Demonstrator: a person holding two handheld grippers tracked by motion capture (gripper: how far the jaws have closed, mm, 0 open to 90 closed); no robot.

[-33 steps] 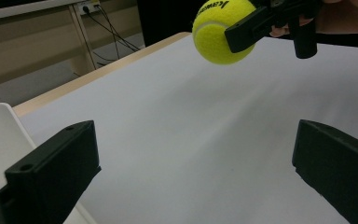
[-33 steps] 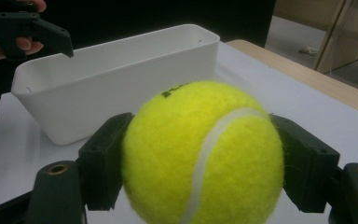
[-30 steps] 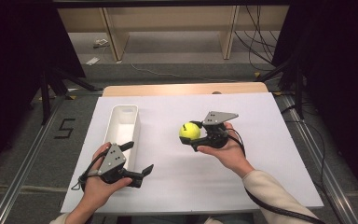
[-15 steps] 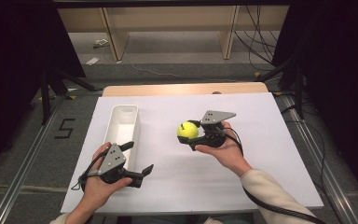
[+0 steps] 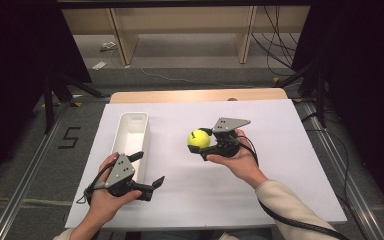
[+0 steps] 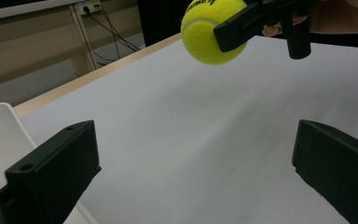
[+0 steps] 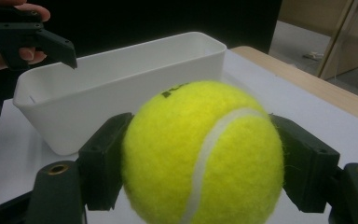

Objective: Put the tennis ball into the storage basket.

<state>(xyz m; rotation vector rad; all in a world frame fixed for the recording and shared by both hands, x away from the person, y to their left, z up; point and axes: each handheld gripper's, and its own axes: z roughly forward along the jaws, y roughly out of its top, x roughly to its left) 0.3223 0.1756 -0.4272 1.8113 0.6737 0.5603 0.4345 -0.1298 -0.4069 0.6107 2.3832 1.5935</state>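
Note:
A yellow tennis ball [image 5: 198, 139] is held above the white table by my right gripper [image 5: 201, 142], whose jaws are shut on it; in the right gripper view the ball [image 7: 200, 154] sits between both black jaws. The ball [image 6: 210, 30] also appears at the top of the left gripper view, clamped by the other gripper. A long white bin [image 5: 130, 138] lies to the left of the ball, and its wall [image 7: 116, 91] rises just beyond the ball. My left gripper [image 5: 149, 171] is open at the near left, beside the bin's near end, with nothing between its jaws.
The white table surface [image 5: 280, 145] spreads out to the right and in front. A wooden strip [image 5: 195, 95] borders its far edge. Wooden shelving legs [image 5: 120, 35] and cables lie on the floor behind. Metal rails [image 5: 25, 170] run along both sides.
My right gripper has carried the ball slightly left, toward the bin. The left gripper has stayed where it was.

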